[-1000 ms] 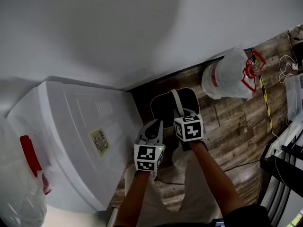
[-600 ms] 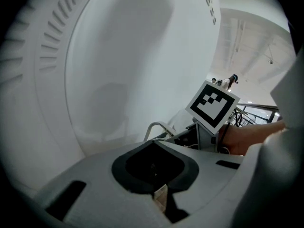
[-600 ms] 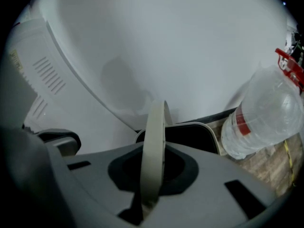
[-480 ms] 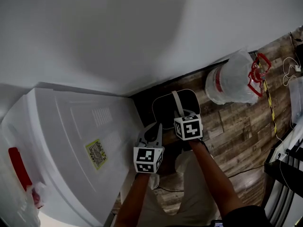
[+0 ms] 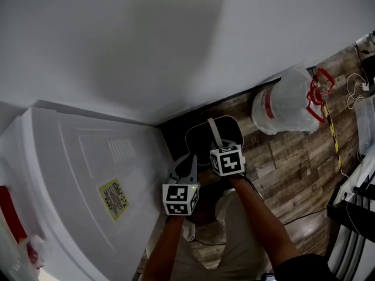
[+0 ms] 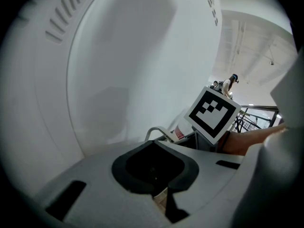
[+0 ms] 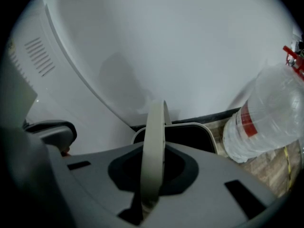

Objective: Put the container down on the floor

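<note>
The container [image 5: 206, 138] is a black bin with a pale rim and a pale strap handle [image 5: 212, 132]. It is low by the dark skirting, between the white box and the bottle; whether it touches the floor I cannot tell. My right gripper [image 5: 218, 149] is shut on the handle [image 7: 154, 146], which runs up between the jaws in the right gripper view, with the bin's rim [image 7: 209, 129] beyond. My left gripper [image 5: 188, 164] hovers beside it on the left, jaws together with nothing in them, facing the white box [image 6: 118, 70].
A large white box [image 5: 88, 174] with a yellow label stands close on the left. A big clear water bottle [image 5: 287, 104] with a red band and red handle lies to the right on the wood floor [image 5: 293, 157]. A black rack [image 5: 357, 206] is at far right.
Both grippers and the container have shifted slightly toward the wall. The white box has slid further left in the head view. The right gripper's hold is unchanged.
</note>
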`<state>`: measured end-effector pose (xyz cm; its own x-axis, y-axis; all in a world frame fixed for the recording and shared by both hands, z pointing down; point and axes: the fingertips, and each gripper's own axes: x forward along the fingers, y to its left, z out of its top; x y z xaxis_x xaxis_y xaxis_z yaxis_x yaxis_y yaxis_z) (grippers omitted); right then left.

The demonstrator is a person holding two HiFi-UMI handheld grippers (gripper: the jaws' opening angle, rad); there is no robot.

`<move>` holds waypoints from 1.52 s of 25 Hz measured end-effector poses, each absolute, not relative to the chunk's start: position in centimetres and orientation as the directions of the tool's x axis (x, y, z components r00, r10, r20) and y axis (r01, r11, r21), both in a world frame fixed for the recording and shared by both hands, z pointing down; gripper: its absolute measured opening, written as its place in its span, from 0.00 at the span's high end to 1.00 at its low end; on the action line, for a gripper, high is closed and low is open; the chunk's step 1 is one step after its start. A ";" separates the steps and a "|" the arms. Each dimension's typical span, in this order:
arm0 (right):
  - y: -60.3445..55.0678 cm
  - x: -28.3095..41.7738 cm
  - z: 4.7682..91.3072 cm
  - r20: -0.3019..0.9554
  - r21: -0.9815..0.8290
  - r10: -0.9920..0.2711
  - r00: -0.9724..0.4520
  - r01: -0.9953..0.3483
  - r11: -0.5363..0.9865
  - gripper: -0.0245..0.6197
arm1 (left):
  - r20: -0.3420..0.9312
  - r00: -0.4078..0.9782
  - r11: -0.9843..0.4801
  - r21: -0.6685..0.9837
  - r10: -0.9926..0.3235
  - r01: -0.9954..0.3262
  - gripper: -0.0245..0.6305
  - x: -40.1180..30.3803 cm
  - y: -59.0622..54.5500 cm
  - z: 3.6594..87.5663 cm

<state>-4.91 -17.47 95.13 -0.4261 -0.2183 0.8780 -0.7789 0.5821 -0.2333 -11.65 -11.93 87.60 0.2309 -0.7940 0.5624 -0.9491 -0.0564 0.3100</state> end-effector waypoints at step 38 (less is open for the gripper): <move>-15.8 -5.5 101.1 0.892 -0.237 -0.167 -0.421 -0.748 0.620 0.91 | 0.551 0.279 -0.121 0.306 -0.786 -0.944 0.94 -10.8 -12.1 90.9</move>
